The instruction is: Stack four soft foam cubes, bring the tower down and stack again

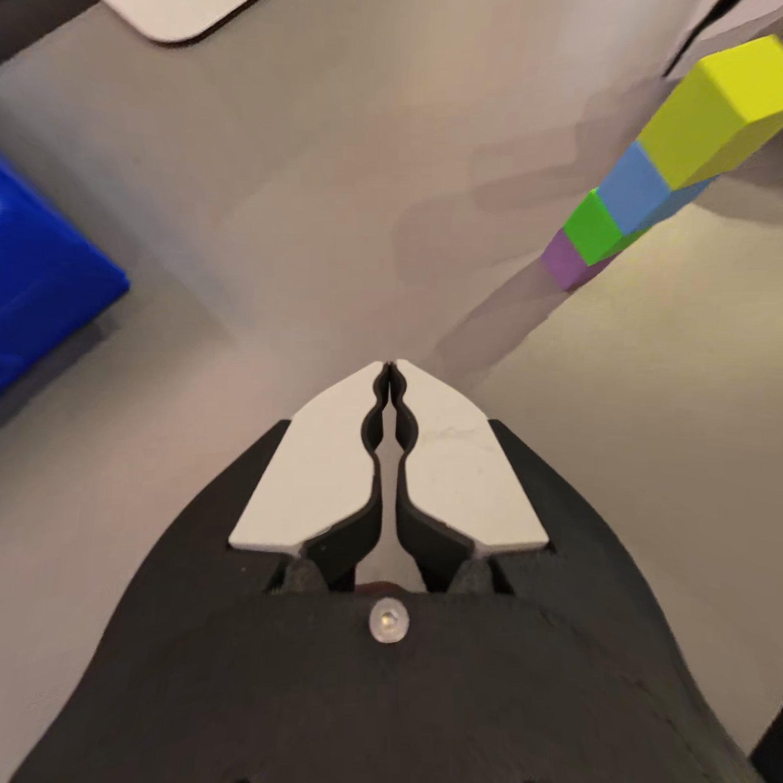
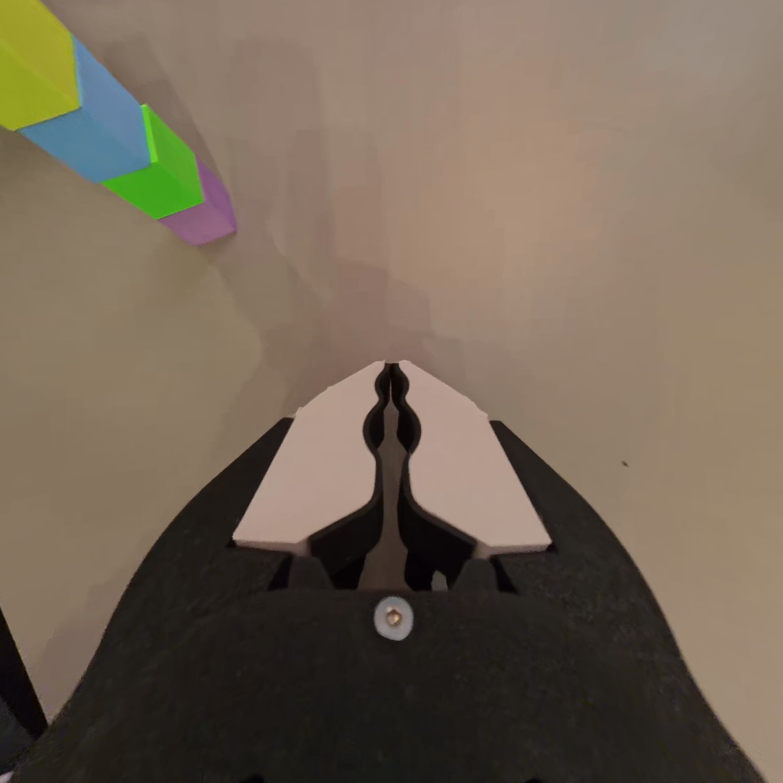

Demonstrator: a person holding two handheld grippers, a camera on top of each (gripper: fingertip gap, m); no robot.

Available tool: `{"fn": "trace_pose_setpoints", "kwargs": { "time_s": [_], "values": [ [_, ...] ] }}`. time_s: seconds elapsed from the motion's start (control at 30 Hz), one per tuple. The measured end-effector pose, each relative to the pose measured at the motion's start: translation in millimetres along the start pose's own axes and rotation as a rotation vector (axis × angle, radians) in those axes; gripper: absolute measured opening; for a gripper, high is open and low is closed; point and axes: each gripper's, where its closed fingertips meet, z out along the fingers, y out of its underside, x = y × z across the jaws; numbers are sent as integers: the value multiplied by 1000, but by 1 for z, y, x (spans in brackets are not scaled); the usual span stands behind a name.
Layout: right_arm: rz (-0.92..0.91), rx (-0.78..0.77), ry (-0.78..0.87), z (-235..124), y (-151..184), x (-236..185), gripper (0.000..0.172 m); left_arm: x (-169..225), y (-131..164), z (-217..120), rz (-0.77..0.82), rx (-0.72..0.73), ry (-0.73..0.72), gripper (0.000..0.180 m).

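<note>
A four-cube tower [image 1: 661, 169] stands on the tabletop [image 1: 339, 212], purple at the bottom, then green, light blue and yellow on top, while the left tool [image 1: 389, 365] and right tool [image 2: 390, 365] hang well apart from it, both closed on nothing.
</note>
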Motion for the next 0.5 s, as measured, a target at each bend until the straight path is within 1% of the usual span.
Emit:
{"fn": "trace_pose_setpoints", "kwargs": {
  "time_s": [0.03,0.27,0.5],
  "values": [
    [25,4,25,-3,1,4,0,-2,4,-1,-22,-1,-30,0],
    [172,10,192,-31,26,17,0,-6,15,-9,-161,5,-164,0],
    [292,20,284,-51,54,30,0,-15,27,-15,-186,-14,-287,0]
  ]
}}
